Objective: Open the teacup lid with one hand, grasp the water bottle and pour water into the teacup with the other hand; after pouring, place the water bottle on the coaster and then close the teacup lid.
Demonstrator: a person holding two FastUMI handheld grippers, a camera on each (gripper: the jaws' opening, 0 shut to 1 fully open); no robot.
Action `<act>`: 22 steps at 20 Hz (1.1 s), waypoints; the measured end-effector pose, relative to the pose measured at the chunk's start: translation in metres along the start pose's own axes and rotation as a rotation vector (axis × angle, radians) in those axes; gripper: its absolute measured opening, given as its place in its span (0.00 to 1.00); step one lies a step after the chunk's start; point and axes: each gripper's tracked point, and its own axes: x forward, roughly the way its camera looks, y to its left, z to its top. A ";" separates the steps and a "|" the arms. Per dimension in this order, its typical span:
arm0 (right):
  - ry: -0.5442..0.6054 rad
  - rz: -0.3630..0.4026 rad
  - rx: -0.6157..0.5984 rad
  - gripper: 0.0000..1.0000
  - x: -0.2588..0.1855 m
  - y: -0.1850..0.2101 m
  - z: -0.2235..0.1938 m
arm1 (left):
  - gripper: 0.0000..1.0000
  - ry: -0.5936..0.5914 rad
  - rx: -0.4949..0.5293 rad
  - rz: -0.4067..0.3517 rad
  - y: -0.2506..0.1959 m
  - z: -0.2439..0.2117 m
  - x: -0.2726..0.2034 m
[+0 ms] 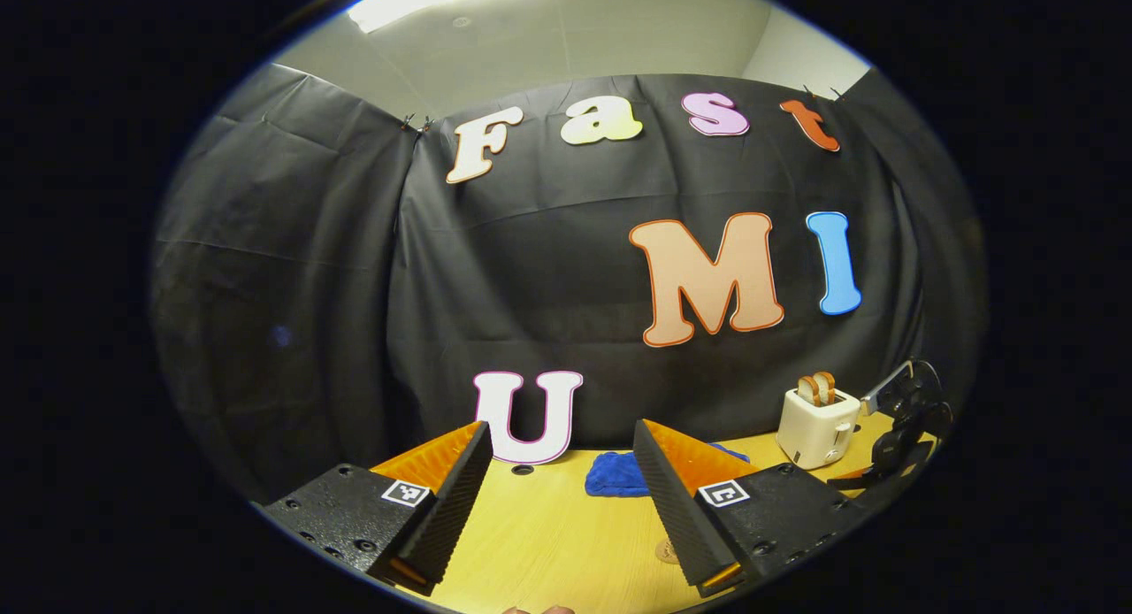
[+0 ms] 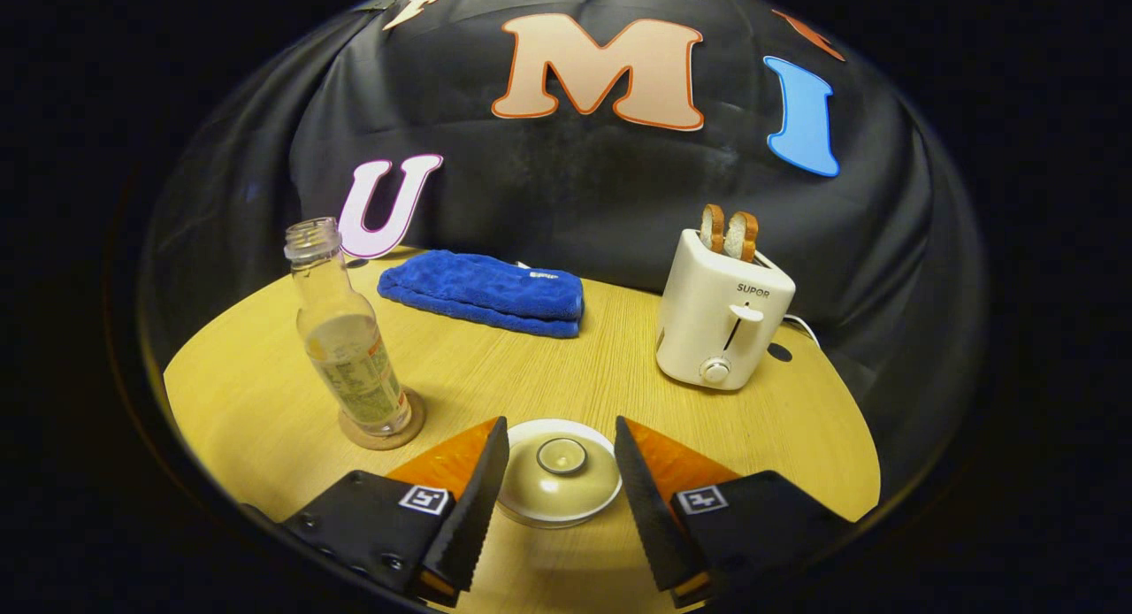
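Note:
In the right gripper view a pale teacup stands at the near edge of the table with its lid on, knob up. My right gripper is open, one finger on each side of the lid, and no pressing on it shows. To the left a clear uncapped water bottle, partly filled, stands upright on a round coaster. My left gripper is open, held above the table and aimed at the wall, with nothing between its fingers.
The round wooden table carries a folded blue cloth at the back and a white toaster with two bread slices at the right. In the left gripper view the cloth, the toaster and the other gripper's black body sit to the right.

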 end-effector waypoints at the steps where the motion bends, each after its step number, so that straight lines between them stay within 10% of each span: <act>1: 0.013 0.001 -0.004 0.77 0.001 0.001 -0.004 | 0.93 -0.001 -0.001 -0.002 0.000 0.001 0.000; 12: 0.030 -0.025 -0.069 0.31 0.001 0.000 -0.010 | 0.94 0.005 -0.004 -0.008 -0.003 -0.002 -0.002; 22: 0.063 -0.002 0.089 0.19 0.002 -0.003 0.002 | 0.94 0.021 -0.046 -0.136 -0.037 -0.029 0.003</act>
